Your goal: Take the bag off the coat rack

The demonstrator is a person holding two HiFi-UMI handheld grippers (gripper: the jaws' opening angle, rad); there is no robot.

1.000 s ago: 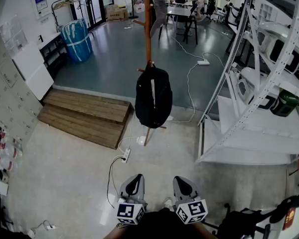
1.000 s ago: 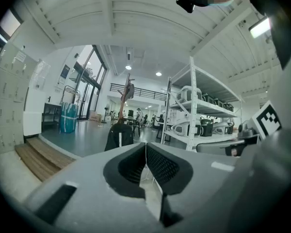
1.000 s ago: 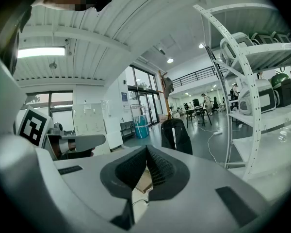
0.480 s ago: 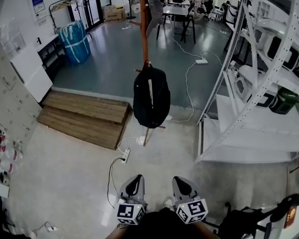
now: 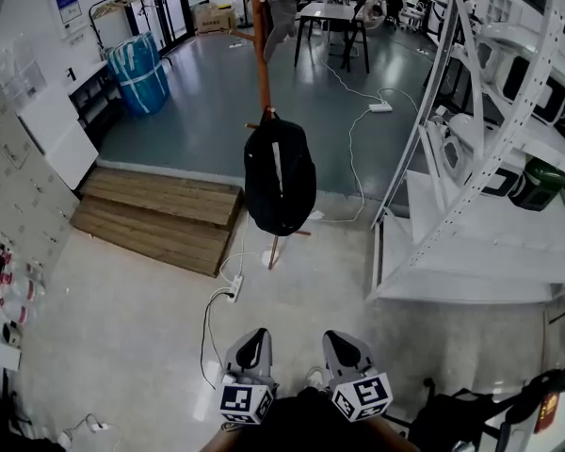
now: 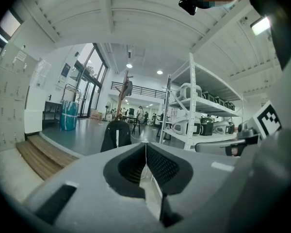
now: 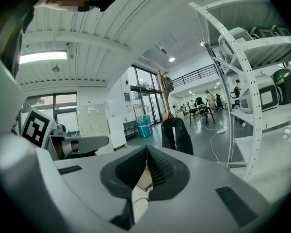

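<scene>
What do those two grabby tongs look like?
Both are grey plastic. The left tongs and right tongs each carry a white cube printed with black square markers. Inside, their pads are black and ribbed.

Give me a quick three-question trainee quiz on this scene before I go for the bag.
1. True or false: the black bag hangs on the wooden coat rack.
2. The left hand-held gripper is: A) wide open; B) shut, with nothing between its jaws; C) clamped on the bag.
3. In the head view, what stands to the right of the bag?
Key: 1 true. 2 B. 3 the white shelving unit.
</scene>
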